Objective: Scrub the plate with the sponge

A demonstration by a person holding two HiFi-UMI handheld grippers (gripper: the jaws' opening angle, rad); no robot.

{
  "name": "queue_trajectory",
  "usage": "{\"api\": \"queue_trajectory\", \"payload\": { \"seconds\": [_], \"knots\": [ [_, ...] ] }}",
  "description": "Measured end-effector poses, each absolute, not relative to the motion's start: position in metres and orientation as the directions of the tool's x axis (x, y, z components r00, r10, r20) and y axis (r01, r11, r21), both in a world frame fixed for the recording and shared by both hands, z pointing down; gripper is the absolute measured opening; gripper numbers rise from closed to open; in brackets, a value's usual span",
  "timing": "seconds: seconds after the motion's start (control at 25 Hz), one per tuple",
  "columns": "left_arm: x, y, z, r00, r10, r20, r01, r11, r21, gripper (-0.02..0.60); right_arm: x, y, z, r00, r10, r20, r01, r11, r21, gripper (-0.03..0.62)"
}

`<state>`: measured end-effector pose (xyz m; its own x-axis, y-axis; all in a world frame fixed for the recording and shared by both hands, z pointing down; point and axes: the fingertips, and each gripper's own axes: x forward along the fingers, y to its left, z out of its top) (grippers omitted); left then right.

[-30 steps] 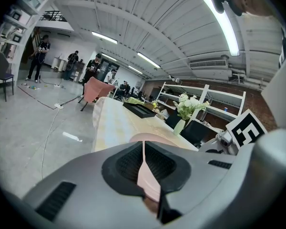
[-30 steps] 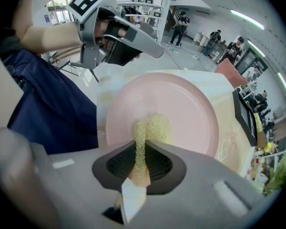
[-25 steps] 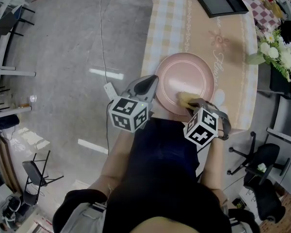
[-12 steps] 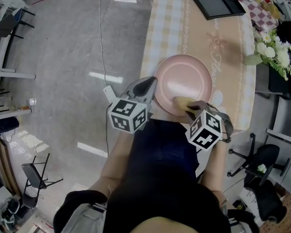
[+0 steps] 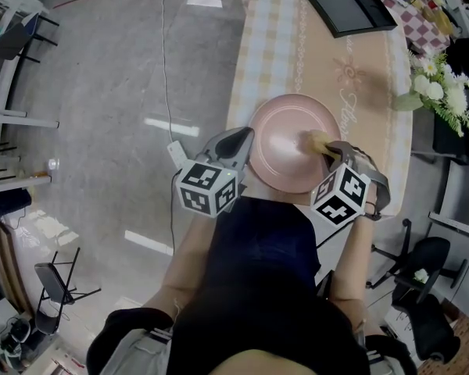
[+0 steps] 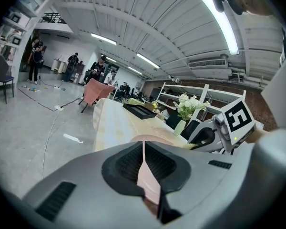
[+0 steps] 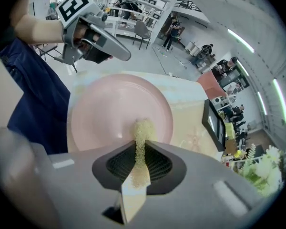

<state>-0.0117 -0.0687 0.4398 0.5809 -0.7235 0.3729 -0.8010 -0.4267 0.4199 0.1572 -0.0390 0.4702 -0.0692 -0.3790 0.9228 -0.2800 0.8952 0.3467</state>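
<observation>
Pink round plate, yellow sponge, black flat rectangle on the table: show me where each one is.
Pink round plate [image 5: 281, 151]: head view, bare middle of its face.
Yellow sponge [image 7: 143, 130]: right gripper view, its fuzzy far end.
Black flat rectangle [image 5: 348, 6]: head view, its dark centre.

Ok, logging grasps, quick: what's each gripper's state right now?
Left gripper: shut on the plate, at its rim.
Right gripper: shut on the sponge, over the plate.

The beige-clothed table [image 5: 375, 84] carries a black tray [image 5: 348, 8] and white flowers [image 5: 439, 84], with the pink plate [image 5: 285, 151] at its near end.
</observation>
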Motion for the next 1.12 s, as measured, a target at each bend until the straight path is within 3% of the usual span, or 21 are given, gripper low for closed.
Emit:
{"api": "queue_trajectory", "payload": {
  "seconds": [0.6,1.12],
  "knots": [
    [-0.014,-0.081,0.451,0.559,-0.725,0.402,-0.815,-0.392,0.427,0.023,0.156,-0.109,0.477,0.013,-0.570,0.822,-0.177,0.808,0.563,0.049],
    [-0.014,-0.089,0.456,0.552,-0.723,0.415,-0.818,-0.374,0.437,0.023,0.160,-0.111,0.511,0.111,-0.566,0.817,-0.036,0.819,0.573,0.049]
  ]
}}
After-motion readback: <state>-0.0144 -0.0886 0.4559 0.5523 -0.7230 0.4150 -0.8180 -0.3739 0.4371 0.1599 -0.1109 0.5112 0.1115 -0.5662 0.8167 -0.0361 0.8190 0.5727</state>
